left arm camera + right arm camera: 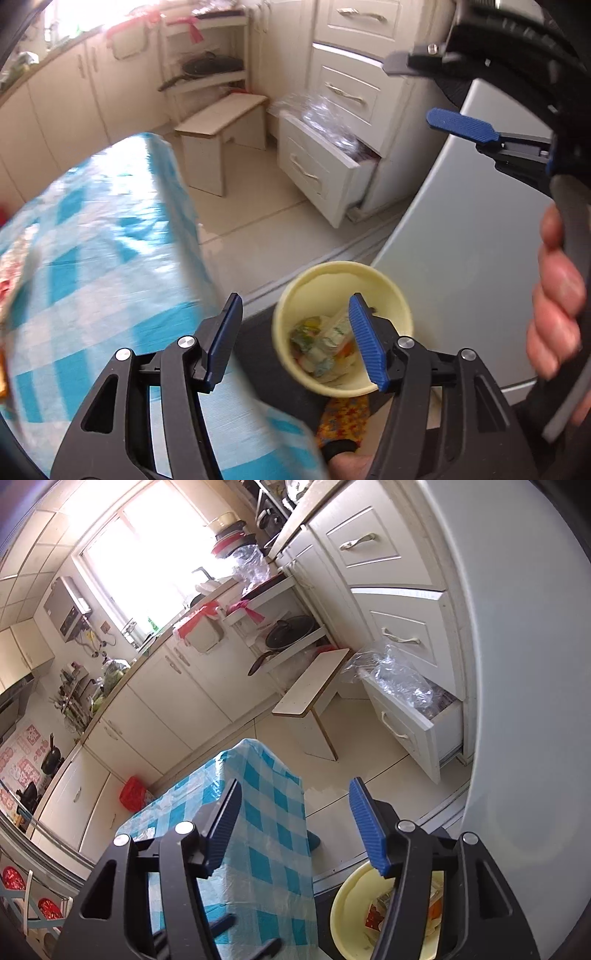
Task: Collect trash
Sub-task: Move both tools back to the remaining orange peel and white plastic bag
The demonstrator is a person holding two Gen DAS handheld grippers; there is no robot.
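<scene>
A pale yellow bin (341,326) stands on the floor beside the table and holds several crumpled wrappers (323,341). My left gripper (295,339) is open and empty above the bin's left rim. The bin also shows in the right wrist view (349,908), low and right. My right gripper (295,823) is open and empty, above the table's end. In the left wrist view the right gripper (421,92) shows at the upper right, held in a hand, fingers (461,125) spread.
A table under a blue-and-white checked cloth (99,266) fills the left. A grey fridge (472,240) stands right of the bin. A white drawer (317,170) hangs open with plastic bags in it. A small white stool (221,125) stands on the tiled floor.
</scene>
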